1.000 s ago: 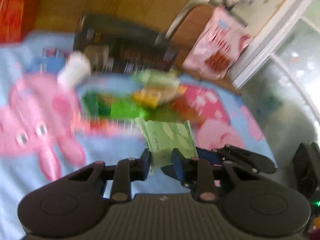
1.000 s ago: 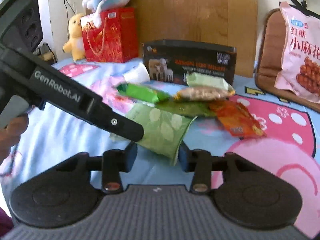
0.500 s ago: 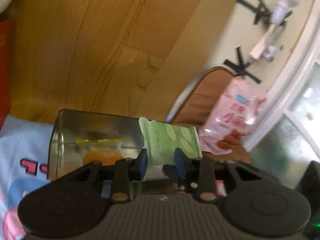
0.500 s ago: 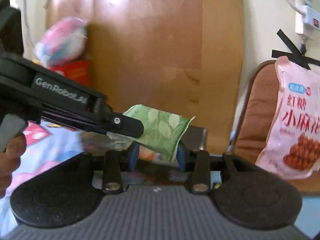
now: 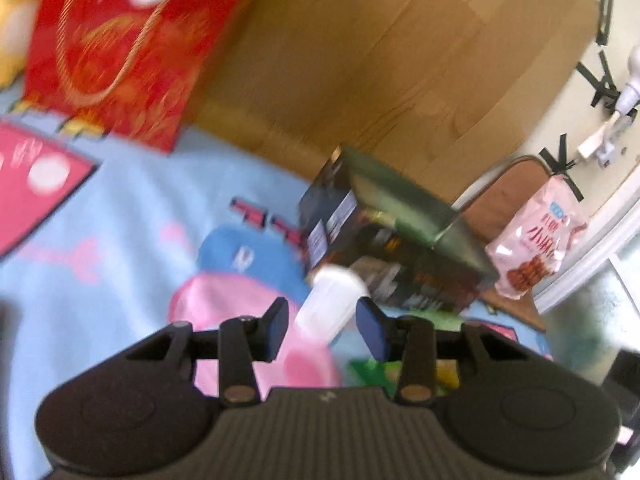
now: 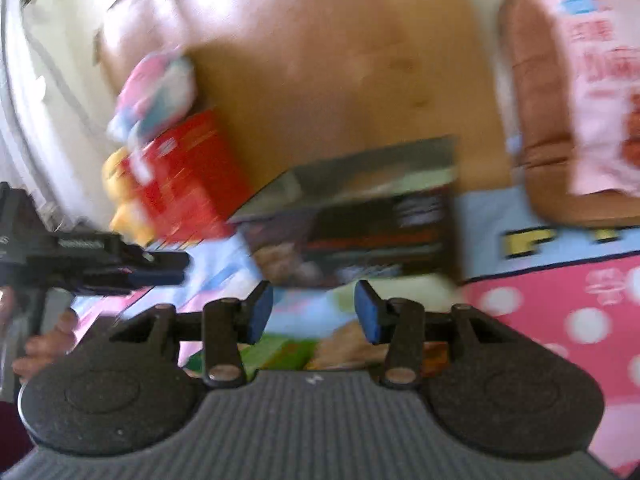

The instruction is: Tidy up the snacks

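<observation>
From the left wrist view, our left gripper (image 5: 322, 330) hangs over the cartoon-print bedspread (image 5: 120, 240) with nothing between its pads; its jaws are opening and stand partly apart. A white cup-like container (image 5: 332, 300) lies on the bedspread just beyond the fingertips, seen through the gap but not touched. Behind it stands the dark open box (image 5: 384, 240), the likely place for the snacks; blur hides what is inside. A green packet (image 5: 372, 368) and something yellow beside it show low, near the right finger. A pink snack bag (image 5: 536, 244) leans against a brown chair (image 5: 508, 192) further back, and a red gift bag (image 5: 120, 48) stands at the far left.

From the right wrist view, our right gripper (image 6: 314, 312) is also partly apart and empty. The dark box sits straight ahead, beyond the fingertips, its top open towards us. Below the fingers lie a green packet (image 6: 280, 354) and an orange-brown one (image 6: 348, 348) on the bedspread. The left gripper reaches in from the left edge, with a hand (image 6: 44, 344) under it.

We judge that we are between snacks: both grippers free, loose packets left on the bed. The next move calls for lowering one gripper onto a packet, spreading its jaws wider than the packet's edge, and pinching it before carrying it to the box.
</observation>
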Demonstrator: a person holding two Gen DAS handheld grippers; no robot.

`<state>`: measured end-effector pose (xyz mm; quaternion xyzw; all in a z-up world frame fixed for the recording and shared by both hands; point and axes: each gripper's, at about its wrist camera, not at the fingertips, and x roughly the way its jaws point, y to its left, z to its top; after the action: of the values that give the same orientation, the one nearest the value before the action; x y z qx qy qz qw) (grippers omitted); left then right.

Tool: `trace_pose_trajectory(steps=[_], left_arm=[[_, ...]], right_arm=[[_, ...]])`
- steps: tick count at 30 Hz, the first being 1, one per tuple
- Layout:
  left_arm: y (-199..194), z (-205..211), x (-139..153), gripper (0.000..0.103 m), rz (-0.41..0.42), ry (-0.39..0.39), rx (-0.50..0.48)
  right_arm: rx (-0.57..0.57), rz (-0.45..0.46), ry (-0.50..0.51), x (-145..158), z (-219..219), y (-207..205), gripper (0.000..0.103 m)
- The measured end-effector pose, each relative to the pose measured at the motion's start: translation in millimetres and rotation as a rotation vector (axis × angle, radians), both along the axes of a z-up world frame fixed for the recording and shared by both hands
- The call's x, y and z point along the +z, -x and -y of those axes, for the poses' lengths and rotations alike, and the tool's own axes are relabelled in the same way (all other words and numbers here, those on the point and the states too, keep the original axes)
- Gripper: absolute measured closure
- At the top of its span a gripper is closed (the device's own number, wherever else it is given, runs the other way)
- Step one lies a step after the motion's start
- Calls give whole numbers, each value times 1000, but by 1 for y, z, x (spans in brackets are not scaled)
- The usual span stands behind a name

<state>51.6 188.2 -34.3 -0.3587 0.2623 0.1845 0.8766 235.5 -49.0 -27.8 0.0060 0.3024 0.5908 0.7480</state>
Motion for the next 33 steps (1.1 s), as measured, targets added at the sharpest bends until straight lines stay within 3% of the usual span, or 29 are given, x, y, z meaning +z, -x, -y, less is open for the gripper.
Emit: trace_pose_trajectory(steps=[5, 9, 15, 21, 25, 33], left_arm=[[-3, -13, -2, 65, 24, 36, 10], [-20, -19, 4, 61, -1, 3, -5], [-44, -21, -5, 61, -72, -6, -77], [-50, -19, -16, 68, -97, 1, -84], [-27, -3, -4, 68, -55, 0, -84], [42, 62, 2, 68, -20, -12, -98]], right_arm=[[135, 84, 73, 2, -48, 31, 54], [222, 126, 159, 0, -84, 43, 49], [253, 44, 271, -15, -117, 31, 48], [231, 17, 278, -20, -134, 38, 51], [244, 59, 244, -13, -120, 52, 52], [280, 178, 150, -6, -48, 113, 53]])
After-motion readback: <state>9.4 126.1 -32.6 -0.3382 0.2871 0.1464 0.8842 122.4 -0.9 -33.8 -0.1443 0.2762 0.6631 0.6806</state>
